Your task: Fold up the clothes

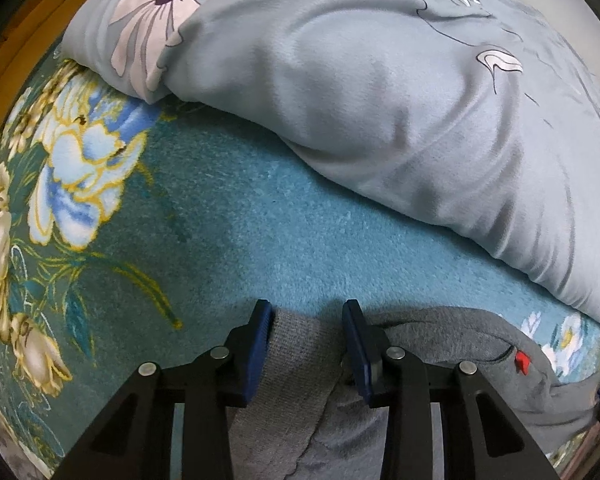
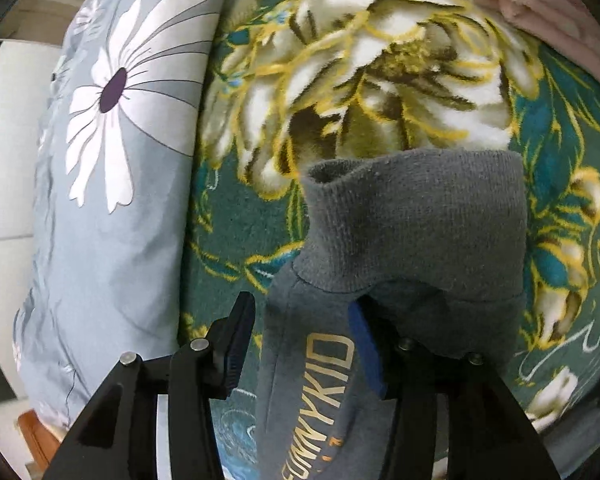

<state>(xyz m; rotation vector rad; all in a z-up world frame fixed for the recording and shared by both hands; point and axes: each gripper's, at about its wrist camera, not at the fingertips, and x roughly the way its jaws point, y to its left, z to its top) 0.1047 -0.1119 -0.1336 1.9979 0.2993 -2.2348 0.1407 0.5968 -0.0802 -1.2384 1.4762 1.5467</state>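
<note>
Grey sweatshirt (image 2: 412, 220), ribbed cuff pointing forward

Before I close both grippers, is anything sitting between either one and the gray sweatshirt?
Nothing visible. The gray sweatshirt's ribbed fabric already lies between the open fingers of the left hand-held gripper, and its printed part lies between those of the right hand-held gripper.

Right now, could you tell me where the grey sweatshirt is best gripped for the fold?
Grip the grey sweatshirt at its ribbed cuff, coming from the open end with the right gripper. The rib is thick, doubled and stands up off the floral blanket, so it should bunch less.
</note>
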